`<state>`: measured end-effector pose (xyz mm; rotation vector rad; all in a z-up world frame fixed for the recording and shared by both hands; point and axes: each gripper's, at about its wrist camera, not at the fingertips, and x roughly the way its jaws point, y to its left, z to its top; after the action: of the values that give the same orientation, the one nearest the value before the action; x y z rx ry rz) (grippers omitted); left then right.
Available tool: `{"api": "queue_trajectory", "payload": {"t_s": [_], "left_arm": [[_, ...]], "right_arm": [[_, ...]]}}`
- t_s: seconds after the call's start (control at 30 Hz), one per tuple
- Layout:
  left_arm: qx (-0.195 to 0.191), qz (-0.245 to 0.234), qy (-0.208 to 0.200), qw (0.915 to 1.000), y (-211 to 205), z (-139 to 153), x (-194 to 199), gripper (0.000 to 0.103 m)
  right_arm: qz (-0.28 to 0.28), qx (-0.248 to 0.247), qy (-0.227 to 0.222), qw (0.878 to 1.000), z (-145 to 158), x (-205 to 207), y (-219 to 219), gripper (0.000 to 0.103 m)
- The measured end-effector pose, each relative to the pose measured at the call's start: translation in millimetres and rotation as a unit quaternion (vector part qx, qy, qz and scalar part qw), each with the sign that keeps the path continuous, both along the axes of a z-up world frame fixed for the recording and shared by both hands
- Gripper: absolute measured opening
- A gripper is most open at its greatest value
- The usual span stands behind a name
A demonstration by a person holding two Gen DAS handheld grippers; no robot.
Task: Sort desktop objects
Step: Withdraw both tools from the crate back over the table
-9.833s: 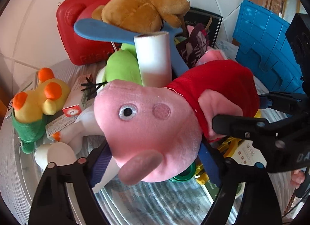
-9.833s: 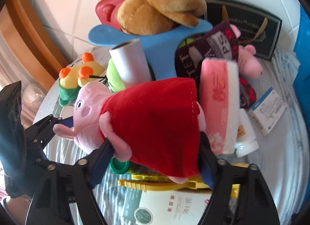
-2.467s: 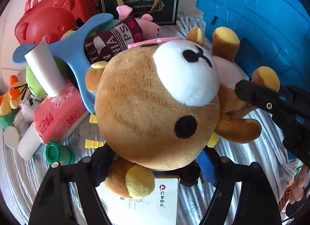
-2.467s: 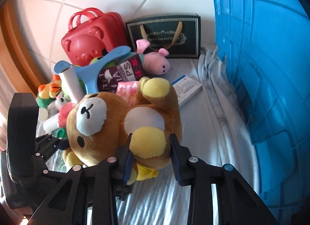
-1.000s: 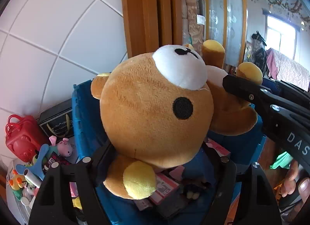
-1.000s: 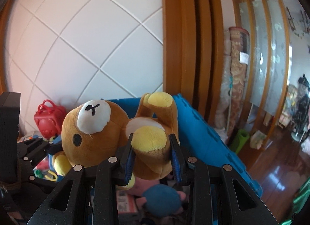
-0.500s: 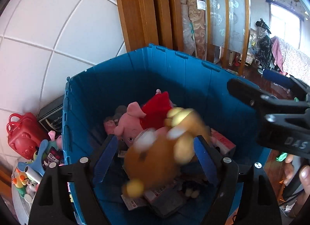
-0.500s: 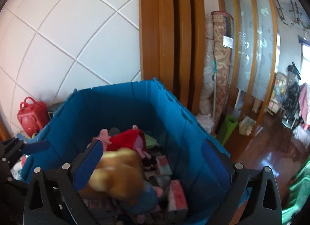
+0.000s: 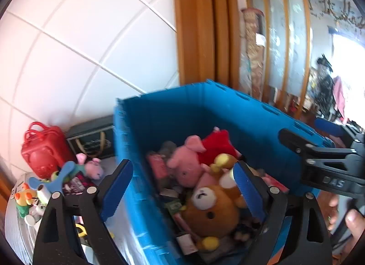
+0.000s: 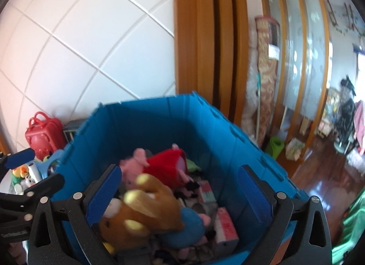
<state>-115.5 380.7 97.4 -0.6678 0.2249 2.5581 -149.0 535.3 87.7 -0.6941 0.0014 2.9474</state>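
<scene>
Both the left gripper [image 9: 182, 187] and right gripper [image 10: 180, 189] hung wide, empty, above the blue plastic crate [image 9: 251, 114] — the brown plush bear [image 9: 212, 210] lay below; next, swing leftward toward the cluttered red toy suitcase [image 9: 43, 151], clearing the rim.

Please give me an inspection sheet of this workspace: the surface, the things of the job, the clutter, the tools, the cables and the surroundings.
Surface: pale tabletop at far left, crowded.
Job's things: blue crate holds brown bear, pink pig in red dress, small boxes.
Clutter: red case, dark gift bag, small pink plush, blue hanger, orange-green toy remain on the table.
Tools: left tool open, empty; right tool open, empty; both above the crate.
Cables: nothing seen.
Surroundings: white tiled wall, wooden door frame, wood floor.
</scene>
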Motion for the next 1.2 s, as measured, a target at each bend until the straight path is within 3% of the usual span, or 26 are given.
{"api": "queue_trajectory", "payload": {"t_s": [0.17, 0.27, 0.33, 0.5, 0.67, 0.77, 0.97, 1.1, 1.2], "left_arm": [[0.032, 0.029, 0.015, 0.9989, -52, -1, 0, 0.090], [0.044, 0.050, -0.010, 0.9977, -89, -7, -6, 0.090], [0.044, 0.065, -0.027, 0.9965, -115, -14, -10, 0.090], [0.019, 0.119, -0.026, 0.9924, -180, -40, -12, 0.090], [0.014, 0.155, -0.069, 0.9853, -249, -77, -24, 0.090], [0.004, 0.187, -0.095, 0.9777, -288, -104, -33, 0.090], [-0.019, 0.266, -0.180, 0.9468, -351, -178, -53, 0.090], [0.003, 0.291, -0.249, 0.9237, -369, -223, -68, 0.090], [0.022, 0.292, -0.283, 0.9133, -362, -247, -77, 0.090]], "right_arm": [[0.014, 0.022, 0.046, 0.999, 18, 20, -54, 0.103], [0.022, 0.024, 0.057, 0.998, 20, 26, -88, 0.103], [0.041, 0.013, 0.060, 0.997, 19, 29, -109, 0.103], [0.117, -0.016, 0.063, 0.991, 14, 37, -168, 0.103], [0.178, -0.028, 0.052, 0.982, -5, 29, -229, 0.103], [0.203, -0.021, 0.024, 0.979, -28, 16, -261, 0.103], [0.226, -0.007, -0.065, 0.972, -97, -20, -301, 0.103], [0.229, 0.012, -0.132, 0.964, -148, -46, -308, 0.103], [0.239, 0.022, -0.166, 0.956, -173, -59, -311, 0.103]]}}
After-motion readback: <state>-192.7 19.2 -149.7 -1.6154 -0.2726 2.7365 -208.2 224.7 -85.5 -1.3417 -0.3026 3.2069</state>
